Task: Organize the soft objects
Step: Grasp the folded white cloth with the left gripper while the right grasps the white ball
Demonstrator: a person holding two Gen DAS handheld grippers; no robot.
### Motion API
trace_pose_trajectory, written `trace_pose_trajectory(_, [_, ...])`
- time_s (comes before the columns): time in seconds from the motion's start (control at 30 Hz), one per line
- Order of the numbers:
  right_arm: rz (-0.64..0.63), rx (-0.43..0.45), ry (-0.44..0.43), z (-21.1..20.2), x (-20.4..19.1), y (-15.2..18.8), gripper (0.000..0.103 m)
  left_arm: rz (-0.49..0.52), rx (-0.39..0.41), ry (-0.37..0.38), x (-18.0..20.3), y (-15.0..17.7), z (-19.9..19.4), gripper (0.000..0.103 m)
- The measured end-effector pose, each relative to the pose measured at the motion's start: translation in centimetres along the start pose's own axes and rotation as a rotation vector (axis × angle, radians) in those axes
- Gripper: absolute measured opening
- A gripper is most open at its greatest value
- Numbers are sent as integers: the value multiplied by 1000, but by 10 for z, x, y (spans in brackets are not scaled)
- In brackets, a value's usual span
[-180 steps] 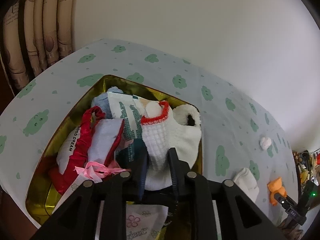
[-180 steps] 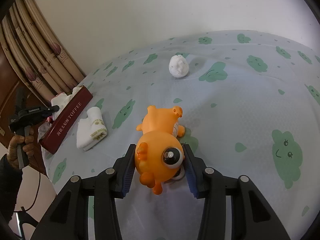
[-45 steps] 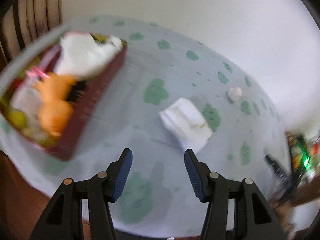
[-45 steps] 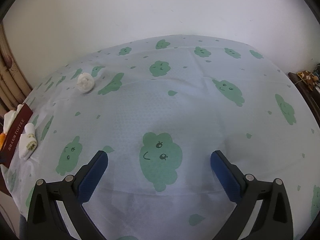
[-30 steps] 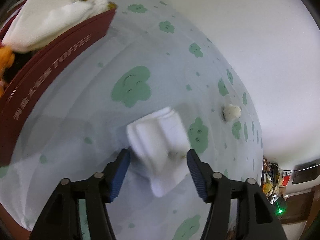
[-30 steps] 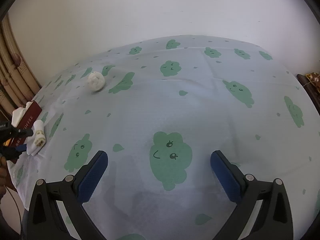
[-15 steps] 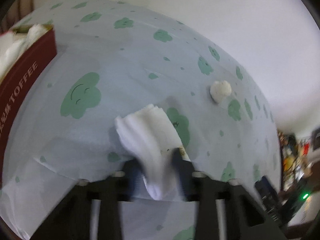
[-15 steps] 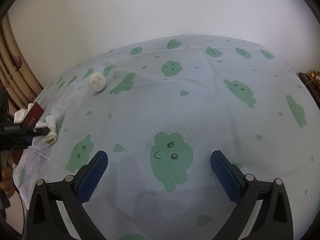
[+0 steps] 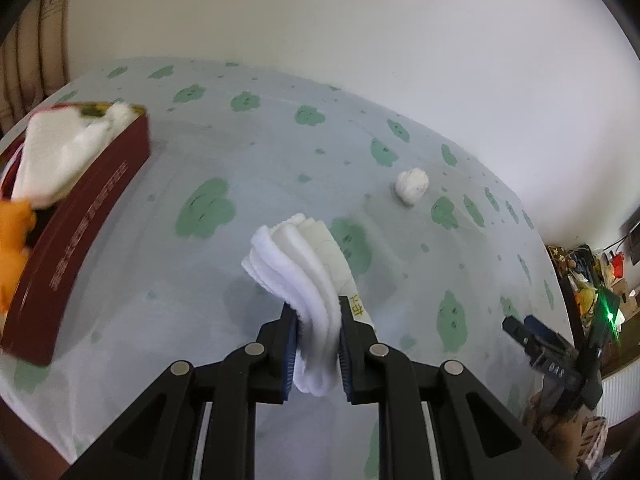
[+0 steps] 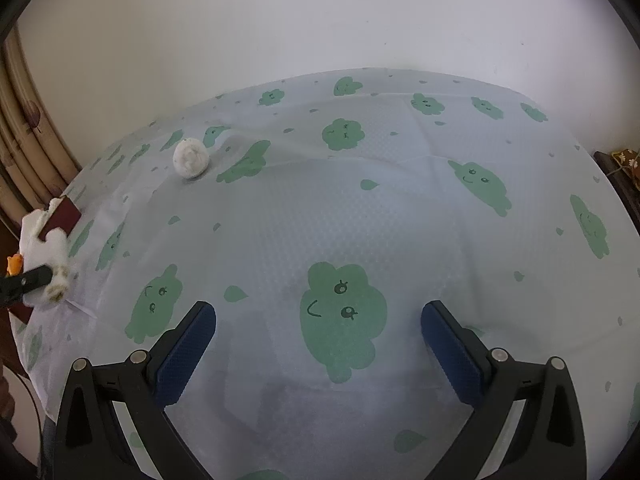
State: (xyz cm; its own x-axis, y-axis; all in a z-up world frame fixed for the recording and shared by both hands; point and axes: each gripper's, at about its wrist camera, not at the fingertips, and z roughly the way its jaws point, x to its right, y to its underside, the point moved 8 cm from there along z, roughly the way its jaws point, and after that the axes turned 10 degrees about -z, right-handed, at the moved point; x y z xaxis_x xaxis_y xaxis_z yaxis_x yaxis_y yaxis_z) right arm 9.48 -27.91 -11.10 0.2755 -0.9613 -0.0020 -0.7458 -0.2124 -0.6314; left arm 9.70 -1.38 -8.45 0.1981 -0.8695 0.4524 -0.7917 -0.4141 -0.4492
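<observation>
L tongs (image 9: 317, 344) clamped on folded towel (image 9: 304, 264), R tongs (image 10: 319, 340) wide open. Carry step: next, take it to the tin (image 9: 80, 208).

Two matte black tools, angular and ribbed, with triangular cut-outs in the arms. Left tool (image 9: 318, 344): round silver screws at the linkage joints, blue textured pads (image 9: 290, 354) lining the fingers. Right tool (image 10: 318, 332): same black frame, silver screw heads, broad dimpled blue pads (image 10: 186, 354).
</observation>
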Motion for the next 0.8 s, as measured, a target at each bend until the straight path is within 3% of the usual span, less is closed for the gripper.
trace_pose_trajectory(0.17, [-4,19,22,-3,-1,-4,102,-10,14,-25,-23,9,-9,18])
trace_pose_trajectory(0.4, [-50,122,-149,2,-62,-58,102,17,43,-27,-29,11,-20,18])
trace_pose_trajectory(0.43, [-50,136,-165,8,-71,-69,98,23,46,-25,-28,11,-20,18])
trace_pose_trajectory(0.53, [-58,123,-176,31,-92,-91,71,33,45,-19,-28,12,-21,18])
trace_pose_trajectory(0.8, [-43,85,-186,77,-118,-120,71,38,49,9,-28,7,-22,19])
